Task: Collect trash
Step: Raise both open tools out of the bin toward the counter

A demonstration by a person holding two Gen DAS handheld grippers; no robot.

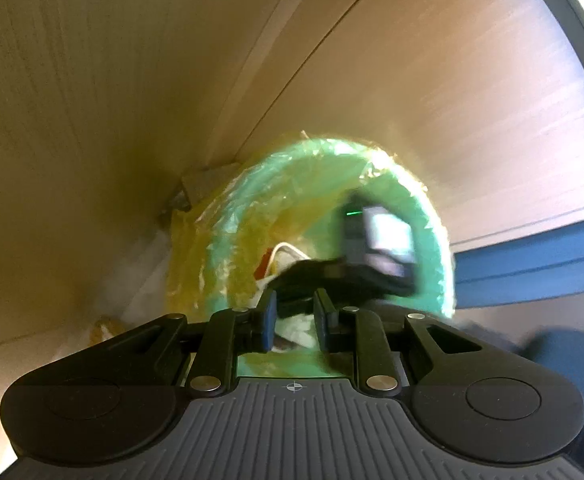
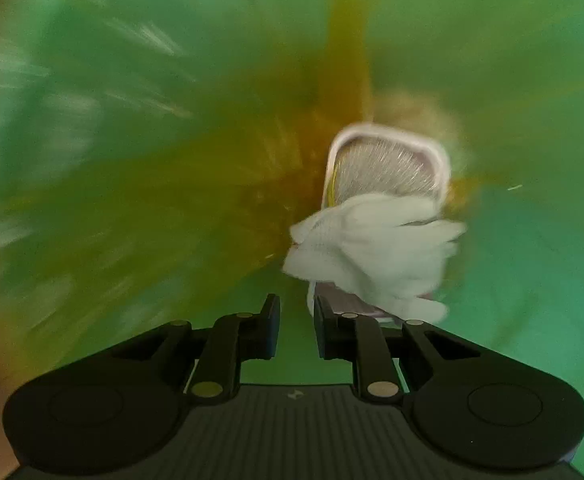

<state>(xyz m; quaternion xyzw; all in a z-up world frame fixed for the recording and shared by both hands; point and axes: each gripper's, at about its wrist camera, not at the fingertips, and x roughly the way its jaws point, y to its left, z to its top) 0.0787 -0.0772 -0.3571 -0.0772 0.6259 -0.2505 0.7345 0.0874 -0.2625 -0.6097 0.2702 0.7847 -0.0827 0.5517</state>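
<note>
Left wrist view: the left gripper (image 1: 294,322) points toward a round green trash bin (image 1: 432,236) lined with a clear yellowish plastic bag (image 1: 196,240). The bin stands on a pale wood-grain floor (image 1: 432,92), just beside a beige wall (image 1: 72,100), with a blue band (image 1: 532,264) to its right. The left gripper's 2 blue-padded fingers (image 1: 269,320) stand a narrow gap apart; something white shows between them, but whether they grip it cannot be told. The right gripper (image 1: 372,248), black and blurred, reaches into the mouth of the bin. A white and red scrap (image 1: 280,258) lies inside the bin to its left.

Right wrist view: the right gripper (image 2: 296,326) looks down into the bin, whose green wall (image 2: 512,60) and yellowish liner (image 2: 172,200) fill the picture in streaks of blur. Its 2 fingers (image 2: 272,320) are slightly parted, with only green showing between them, and they hold nothing. Beyond the fingertips, right of center, a crumpled white tissue (image 2: 372,248) lies on a shallow white tray (image 2: 388,160) with a silvery inside. The tissue is near the right finger but apart from it. A pale corner of the tray shows beneath the tissue, just beside that finger.
</note>
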